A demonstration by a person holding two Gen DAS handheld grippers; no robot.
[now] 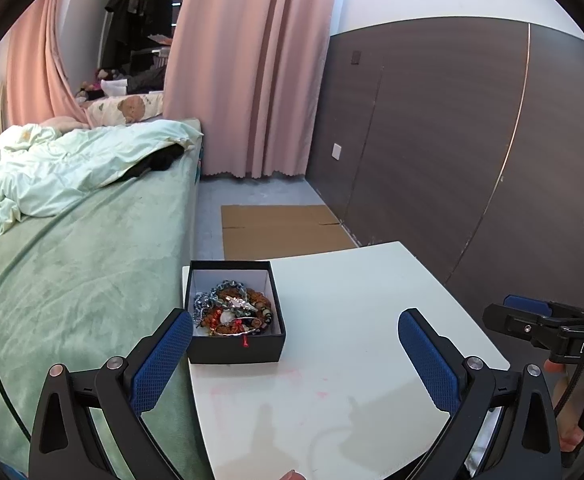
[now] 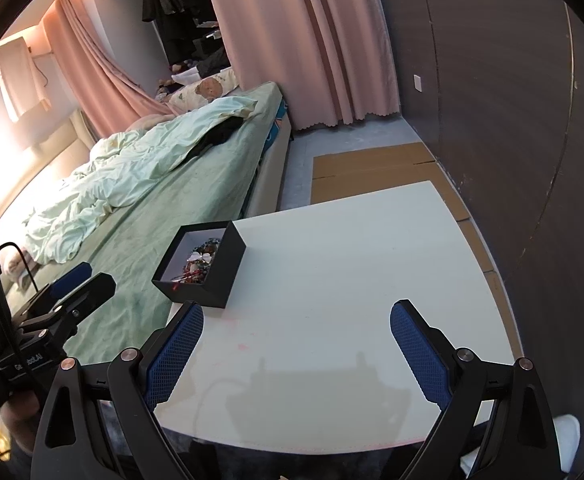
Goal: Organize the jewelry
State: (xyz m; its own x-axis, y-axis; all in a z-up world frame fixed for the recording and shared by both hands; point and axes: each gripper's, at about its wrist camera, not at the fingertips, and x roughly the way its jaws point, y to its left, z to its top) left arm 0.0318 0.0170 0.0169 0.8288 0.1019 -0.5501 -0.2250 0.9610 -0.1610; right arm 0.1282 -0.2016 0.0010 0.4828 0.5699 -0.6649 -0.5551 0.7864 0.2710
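We hold the left gripper (image 1: 295,344) and right gripper (image 2: 296,338) spread wide and empty over the white table (image 2: 352,260). The black box (image 1: 235,344) of tangled jewelry (image 1: 233,312) sits at the table's bedside corner; a nudge could tip it off. Individual pieces blur together.

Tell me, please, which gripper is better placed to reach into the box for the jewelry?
Left, probably. The box sits just ahead of the left gripper, beside its left finger, with the jewelry plainly visible. The right gripper hangs open over bare table, with the box off to its left.
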